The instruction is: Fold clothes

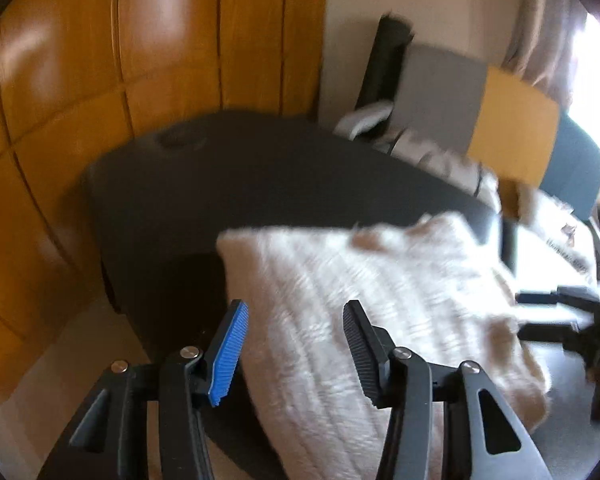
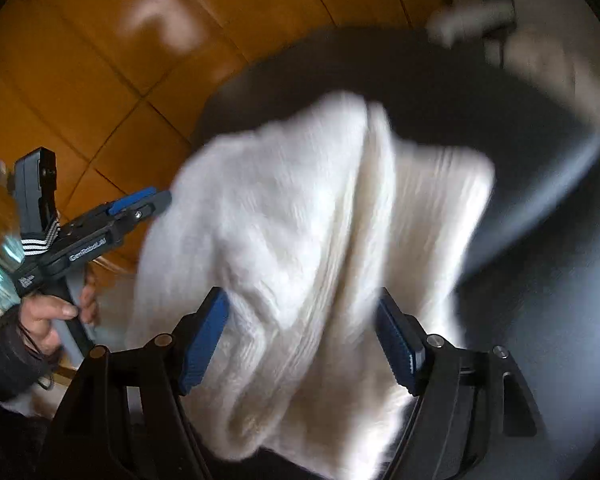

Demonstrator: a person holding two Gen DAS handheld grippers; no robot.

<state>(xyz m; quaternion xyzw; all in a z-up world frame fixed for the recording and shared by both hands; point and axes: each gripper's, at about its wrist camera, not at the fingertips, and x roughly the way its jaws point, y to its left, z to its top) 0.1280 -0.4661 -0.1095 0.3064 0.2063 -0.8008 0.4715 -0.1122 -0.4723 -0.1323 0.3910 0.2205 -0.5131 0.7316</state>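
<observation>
White sweater on dark table, both tongs released.

Left wrist view: left gripper (image 1: 296, 324) spread wide, gripping nothing, over the near-left edge of the sweater (image 1: 380, 300); its long axis runs near-left to far-right across the table (image 1: 220, 184).
Right wrist view: right gripper (image 2: 300, 320) spread above the sweater; a hand (image 2: 48, 320) at far left grips the other tool's handle.

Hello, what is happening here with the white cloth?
A person is folding a white knitted garment on a dark table. The left hand-held gripper and the right hand-held gripper are both open above the garment, gripping nothing. The garment lies bunched, partly folded.
</observation>
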